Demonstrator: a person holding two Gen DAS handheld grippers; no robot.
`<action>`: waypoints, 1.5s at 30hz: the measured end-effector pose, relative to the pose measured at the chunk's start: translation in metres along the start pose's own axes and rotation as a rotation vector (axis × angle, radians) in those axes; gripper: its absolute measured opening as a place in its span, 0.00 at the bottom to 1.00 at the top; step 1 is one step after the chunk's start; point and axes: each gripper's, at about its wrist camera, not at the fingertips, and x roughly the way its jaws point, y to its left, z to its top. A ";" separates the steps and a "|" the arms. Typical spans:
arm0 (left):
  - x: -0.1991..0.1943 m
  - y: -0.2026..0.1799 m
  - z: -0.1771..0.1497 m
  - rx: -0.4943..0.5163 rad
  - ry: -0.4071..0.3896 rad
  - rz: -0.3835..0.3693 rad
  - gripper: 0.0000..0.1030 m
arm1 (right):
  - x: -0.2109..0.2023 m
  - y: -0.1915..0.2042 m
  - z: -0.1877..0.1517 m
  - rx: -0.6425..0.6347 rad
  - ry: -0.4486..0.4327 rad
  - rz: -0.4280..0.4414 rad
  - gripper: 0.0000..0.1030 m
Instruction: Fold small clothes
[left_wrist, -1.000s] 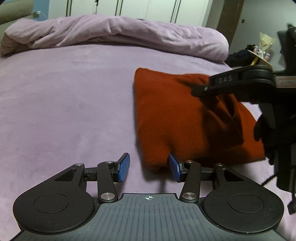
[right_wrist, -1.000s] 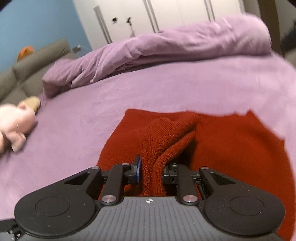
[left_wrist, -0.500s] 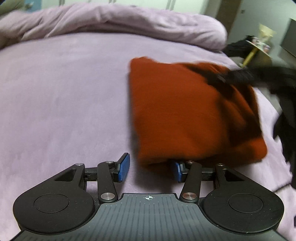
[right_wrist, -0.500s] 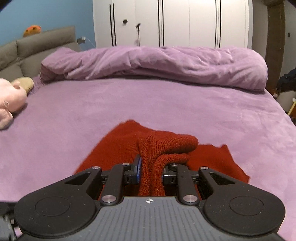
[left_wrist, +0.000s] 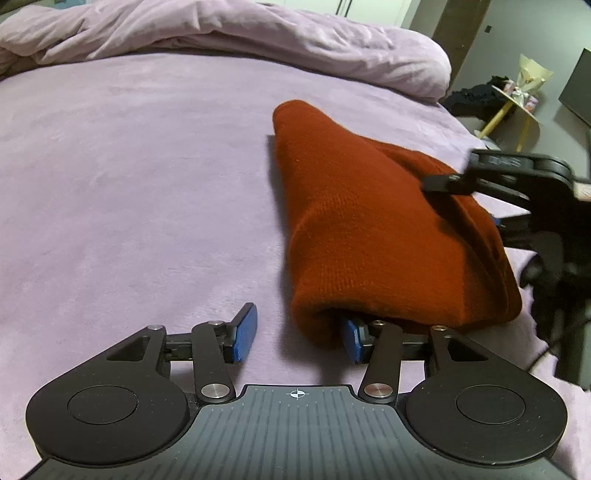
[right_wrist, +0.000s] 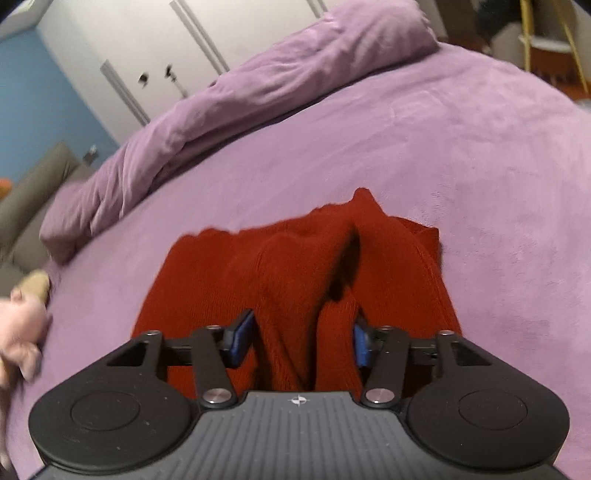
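Note:
A rust-red knitted garment (left_wrist: 369, 221) lies folded on the purple bed cover (left_wrist: 129, 184). My left gripper (left_wrist: 297, 334) is open at its near corner. Its right pad (left_wrist: 351, 339) is tucked under the fabric's edge and its left pad (left_wrist: 243, 328) is free over the cover. My right gripper (left_wrist: 472, 203) reaches in from the right over the garment's far side. In the right wrist view its jaws (right_wrist: 301, 334) are opening, with a raised fold of the garment (right_wrist: 295, 266) loose between them.
A rumpled purple duvet (left_wrist: 258, 37) is heaped along the far side of the bed. A pink plush toy (right_wrist: 22, 332) and a grey sofa (right_wrist: 33, 184) are at the left. A yellow-legged side table (left_wrist: 517, 103) stands beyond the bed's right edge.
My right gripper carried the pinched fold across, rolled, and its jaws parted from the fabric. The garment now lies as a narrower folded bundle. My left gripper stayed open at the near corner.

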 end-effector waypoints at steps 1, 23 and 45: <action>0.000 -0.001 0.000 0.006 -0.001 0.006 0.53 | 0.007 -0.001 0.003 0.011 0.011 0.004 0.56; 0.009 -0.009 0.003 -0.023 0.005 -0.004 0.58 | -0.041 -0.034 -0.032 0.008 -0.003 0.110 0.61; 0.002 -0.016 0.008 -0.002 0.038 0.049 0.60 | -0.070 -0.020 -0.033 -0.057 -0.127 -0.041 0.12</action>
